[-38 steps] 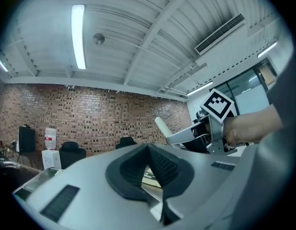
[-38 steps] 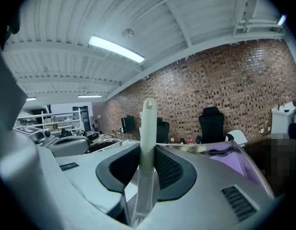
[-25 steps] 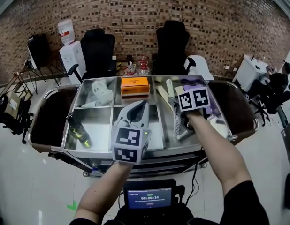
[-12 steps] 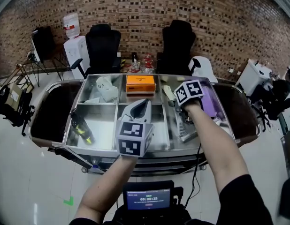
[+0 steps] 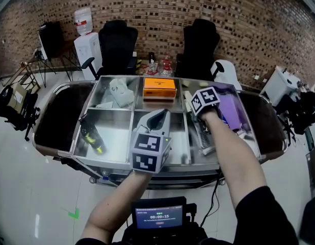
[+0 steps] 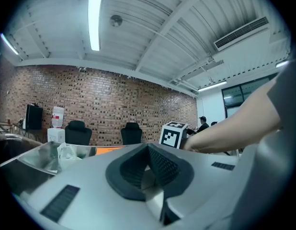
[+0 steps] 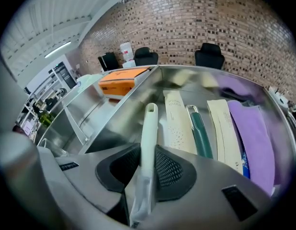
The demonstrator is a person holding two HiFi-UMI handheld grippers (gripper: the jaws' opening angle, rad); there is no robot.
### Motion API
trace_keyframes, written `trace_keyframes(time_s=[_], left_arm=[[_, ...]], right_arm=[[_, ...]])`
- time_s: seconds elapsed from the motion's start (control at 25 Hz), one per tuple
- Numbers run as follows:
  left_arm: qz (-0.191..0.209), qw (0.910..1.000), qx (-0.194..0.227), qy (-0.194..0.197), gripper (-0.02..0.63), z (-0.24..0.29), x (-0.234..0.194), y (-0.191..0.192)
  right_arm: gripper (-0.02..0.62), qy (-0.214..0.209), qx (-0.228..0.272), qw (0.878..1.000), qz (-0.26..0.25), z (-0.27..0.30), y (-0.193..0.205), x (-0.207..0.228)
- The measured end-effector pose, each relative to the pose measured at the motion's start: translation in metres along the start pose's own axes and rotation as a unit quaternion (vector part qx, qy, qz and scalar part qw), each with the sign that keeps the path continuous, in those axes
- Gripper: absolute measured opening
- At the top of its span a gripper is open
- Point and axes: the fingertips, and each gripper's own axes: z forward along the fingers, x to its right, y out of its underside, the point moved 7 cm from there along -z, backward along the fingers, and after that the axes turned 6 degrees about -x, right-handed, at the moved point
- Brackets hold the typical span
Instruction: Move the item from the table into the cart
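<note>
Our right claw (image 7: 147,150) is closed on a long pale utensil (image 7: 150,123), with both dark pads pressed against its sides. Clear wrap covers the near end of the utensil. The far end has a small hanging hole and sticks out past the claw tips. The claw tilts downward over the right-hand compartment of the steel cart (image 5: 112,129), so the utensil is held above that compartment. We cannot tell whether it touches anything lying there.

Below and beyond it in the same compartment lie a cream packet (image 7: 178,121), a green-handled tool (image 7: 201,135), a second cream packet (image 7: 223,128) and a purple sheet (image 7: 256,138), all side by side lengthwise.

Our left claw (image 6: 148,150) is level above the middle of the cart. Its pads are together and nothing is between them.

An orange box (image 5: 159,87) sits in the far middle compartment and a white bag (image 5: 121,92) in the far left one. A dark bottle (image 5: 92,138) lies in the near left one.
</note>
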Motion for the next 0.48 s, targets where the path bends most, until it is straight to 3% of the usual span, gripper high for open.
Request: trace_keyframes(time_s=[0.32, 0.48], left_arm=[[-0.005, 1.0000, -0.003, -0.001, 0.000, 0.0018, -0.0059, 0.0012], [-0.002, 1.0000, -0.004, 0.003, 0.000, 0.0039, -0.0036, 0.0011]], right_arm=[[0.075, 0.005, -0.021, 1.000, 0.014, 0.0102, 0.0037, 0.0001], [0.081, 0.018, -0.007, 1.000, 0.011, 0.0065, 0.0026, 0.0067]])
